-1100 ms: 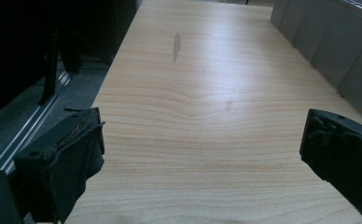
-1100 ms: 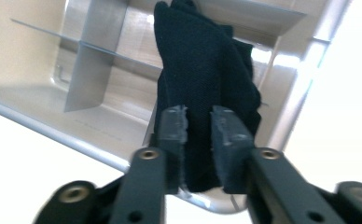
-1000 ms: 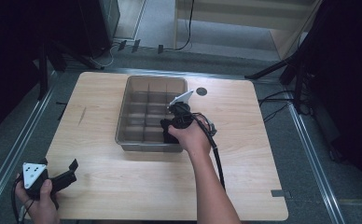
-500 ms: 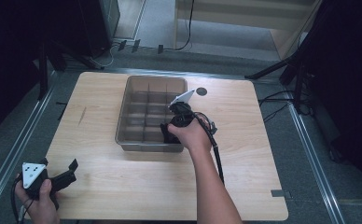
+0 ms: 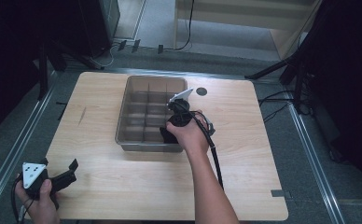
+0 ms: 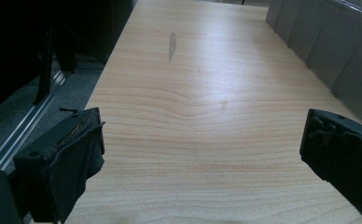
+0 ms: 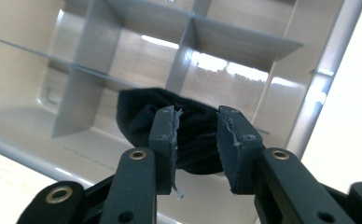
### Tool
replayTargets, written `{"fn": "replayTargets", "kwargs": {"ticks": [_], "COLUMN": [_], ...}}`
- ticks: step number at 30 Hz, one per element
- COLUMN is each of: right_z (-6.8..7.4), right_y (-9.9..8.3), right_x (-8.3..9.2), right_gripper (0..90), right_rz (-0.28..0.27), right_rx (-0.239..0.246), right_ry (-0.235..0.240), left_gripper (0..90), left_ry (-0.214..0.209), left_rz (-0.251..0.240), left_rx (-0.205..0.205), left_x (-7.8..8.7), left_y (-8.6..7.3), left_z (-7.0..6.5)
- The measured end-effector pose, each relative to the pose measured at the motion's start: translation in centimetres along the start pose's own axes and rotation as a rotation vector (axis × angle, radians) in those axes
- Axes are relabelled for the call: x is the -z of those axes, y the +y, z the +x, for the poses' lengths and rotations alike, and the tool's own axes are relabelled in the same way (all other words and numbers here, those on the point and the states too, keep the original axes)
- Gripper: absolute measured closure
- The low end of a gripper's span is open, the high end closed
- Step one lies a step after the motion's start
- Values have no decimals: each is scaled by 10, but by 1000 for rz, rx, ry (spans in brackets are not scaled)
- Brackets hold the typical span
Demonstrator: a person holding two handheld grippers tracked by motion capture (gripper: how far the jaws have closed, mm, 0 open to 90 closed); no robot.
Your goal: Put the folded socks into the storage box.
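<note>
A grey tray (image 5: 123, 127) with divider walls stands mid-table. In its near right compartment lies a black bundle of cloth (image 5: 165, 136). My right gripper (image 5: 171, 132) dips into that compartment from the near side. Its jaws have just been opening, and in the right gripper view (image 7: 198, 135) the pads stand a little apart with the black cloth (image 7: 137, 112) lying just beyond and below the gap, not pinched. My left gripper (image 5: 69, 170) rests low at the table's near left corner, open, with bare wood between its jaws (image 6: 202, 144).
A round black mark (image 5: 201, 91) sits on the wooden table (image 5: 244, 177) just right of the tray's far corner. A dark streak (image 5: 82, 115) marks the wood at left. The right gripper's cable (image 5: 215, 161) trails along the forearm. Metal rails (image 5: 309, 154) flank the table.
</note>
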State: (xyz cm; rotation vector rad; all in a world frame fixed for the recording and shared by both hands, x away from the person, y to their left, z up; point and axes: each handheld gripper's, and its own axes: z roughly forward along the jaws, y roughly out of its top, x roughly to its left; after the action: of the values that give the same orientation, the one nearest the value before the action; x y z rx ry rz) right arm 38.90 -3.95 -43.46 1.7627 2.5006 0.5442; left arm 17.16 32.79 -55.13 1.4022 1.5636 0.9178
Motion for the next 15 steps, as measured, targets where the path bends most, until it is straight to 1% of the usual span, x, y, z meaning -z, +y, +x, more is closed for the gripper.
{"fn": "replayTargets", "kwargs": {"ticks": [2, 3, 4, 5, 6, 7, 8, 9, 10, 11, 12, 14, 15], "right_z": [-4, -10, -13, -13, -16, -20, -20, -23, -25, -27, -29, -33, -35], "right_y": [2, 4, 4, 4, 4, 3, 3, 2, 0, -1, -1, -3, -4], "right_x": [8, 19, 24, 24, 28, 34, 34, 37, 39, 41, 43, 47, 50], "right_gripper": [648, 591, 540, 540, 492, 448, 418, 384, 366, 344, 299, 224, 161], "right_rz": [-33, -91, -128, -128, -170, -240, -240, -267, -291, -304, -319, -351, -362], "right_rx": [-19, -35, -34, -34, -19, 15, 15, 44, 67, 84, 95, 89, 81], "right_ry": [31, 62, 68, 68, 64, 59, 59, 46, 23, 0, -14, -35, -47], "left_gripper": [0, 0, 0, 0, 0, 0, 0, 0, 0, 0, 0, 0, 0], "left_ry": [0, 1, 0, 1, 1, 1, 2, 2, 3, 3, 3, 4, 5], "left_rz": [1, 1, 1, 1, 0, 1, 1, 1, 1, 1, 0, 1, 1], "left_rx": [-1, 1, 2, 1, -1, -1, -3, -3, -2, -2, -3, -6, -7], "left_x": [0, 0, 0, 0, 0, 0, 0, 0, 0, 0, 0, 0, 0], "left_y": [0, 0, 0, 0, 0, 0, 0, 0, 0, 0, 0, 0, 0], "left_z": [0, 0, 0, 0, 0, 0, 0, 0, 0, 0, -1, -1, -1]}}
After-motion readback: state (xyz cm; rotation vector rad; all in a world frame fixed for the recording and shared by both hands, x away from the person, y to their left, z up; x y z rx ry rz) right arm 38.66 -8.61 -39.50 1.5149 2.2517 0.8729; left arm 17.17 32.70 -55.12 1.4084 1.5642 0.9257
